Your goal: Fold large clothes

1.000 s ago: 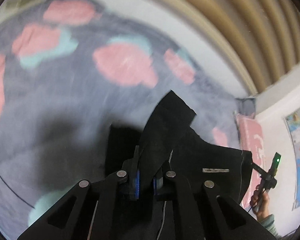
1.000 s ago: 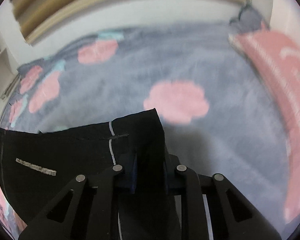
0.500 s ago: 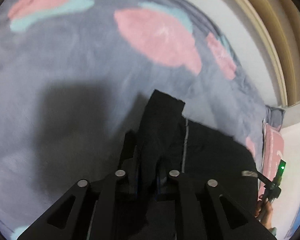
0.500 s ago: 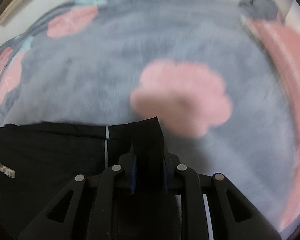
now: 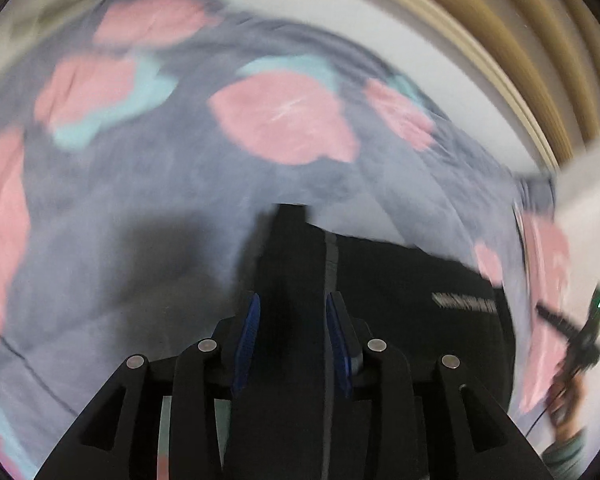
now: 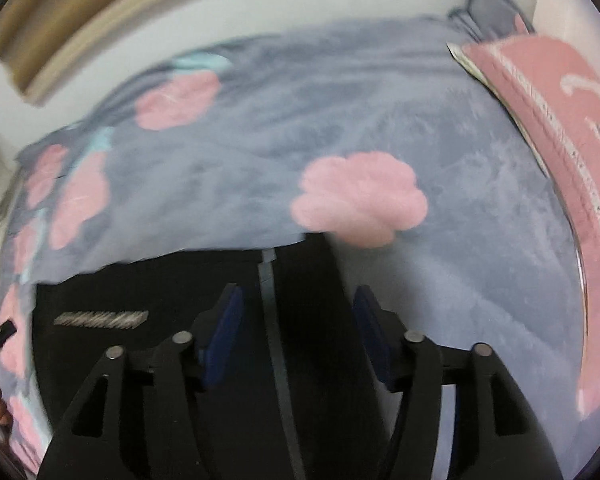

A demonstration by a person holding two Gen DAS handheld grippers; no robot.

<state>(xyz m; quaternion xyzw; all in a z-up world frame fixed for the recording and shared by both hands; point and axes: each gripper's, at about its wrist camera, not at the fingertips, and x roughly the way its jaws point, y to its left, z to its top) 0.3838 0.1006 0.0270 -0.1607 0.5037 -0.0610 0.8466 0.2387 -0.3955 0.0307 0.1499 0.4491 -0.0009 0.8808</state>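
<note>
**Both corners let go, the garment down on the bed**

The black garment [image 5: 400, 280] lies spread on the grey flowered blanket [image 5: 140, 200] that covers the bed, and each gripper stands over one corner of its far edge. In the left wrist view the left gripper [image 5: 293, 316] has its blue pads apart, with a narrow strip of black cloth running straight ahead between them toward a squared-off corner. The jaws have just been opening, and the cloth between them looks slack, no longer pinched. In the right wrist view the right gripper [image 6: 296, 320] stands wider. Its jaws too have just been opening, the pads clear on either side of the cloth, where a pale seam line [image 6: 270, 304] runs up to the edge.

What matters for the next move is how the cloth lies. Its far edge runs crosswise from one gripper to the other, so the long axis goes side to side between the hands, and the bulk of the garment lies back toward the person. A small pale label [image 6: 100, 319] sits between the two corners. Neither hand is plainly nearer, since each has its own corner right under it. I judge this fold laid down. Any further fold means taking a fresh hold, likely at one end of that long axis.

A pink pillow [image 6: 540, 128] lies along the right side, well apart from the garment.
</note>
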